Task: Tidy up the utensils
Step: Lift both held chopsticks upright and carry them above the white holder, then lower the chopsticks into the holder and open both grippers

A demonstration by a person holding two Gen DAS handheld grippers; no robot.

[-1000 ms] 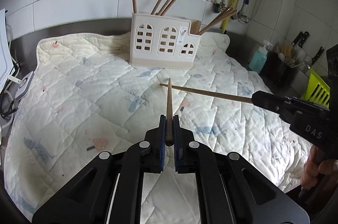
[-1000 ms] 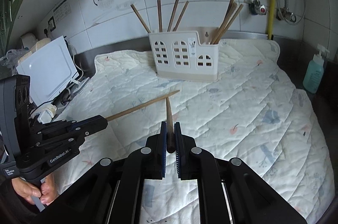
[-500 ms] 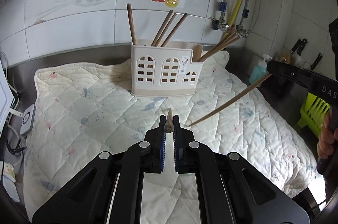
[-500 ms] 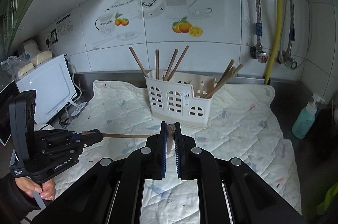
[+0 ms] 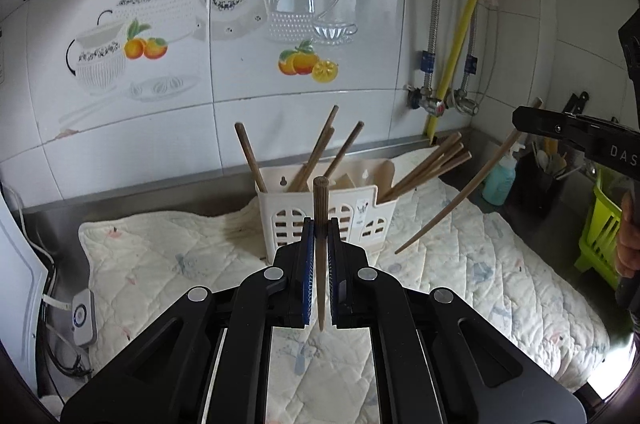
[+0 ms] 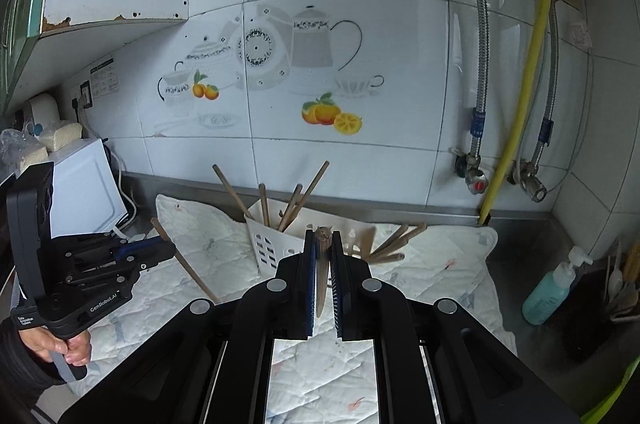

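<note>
- Left gripper, clamped on a chopstick, has swung it from flat to upright, thick end up, tip down.
- Holder sits on the quilt, several chopsticks already inside.
- Right gripper has likewise tilted its own stick tip-down; both look ready to drop in.

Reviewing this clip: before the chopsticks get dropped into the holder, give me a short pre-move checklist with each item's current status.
1. Left claw shut on chopstick: ok.
2. Right claw shut on its chopstick: ok.
3. Both sticks lifted off the quilted mat, tips down: ok.
4. Holder upright on the mat: ok.
5. Left stick lined up over a compartment: cannot tell.
6. Free room among sticks already in the holder: cannot tell.
</note>
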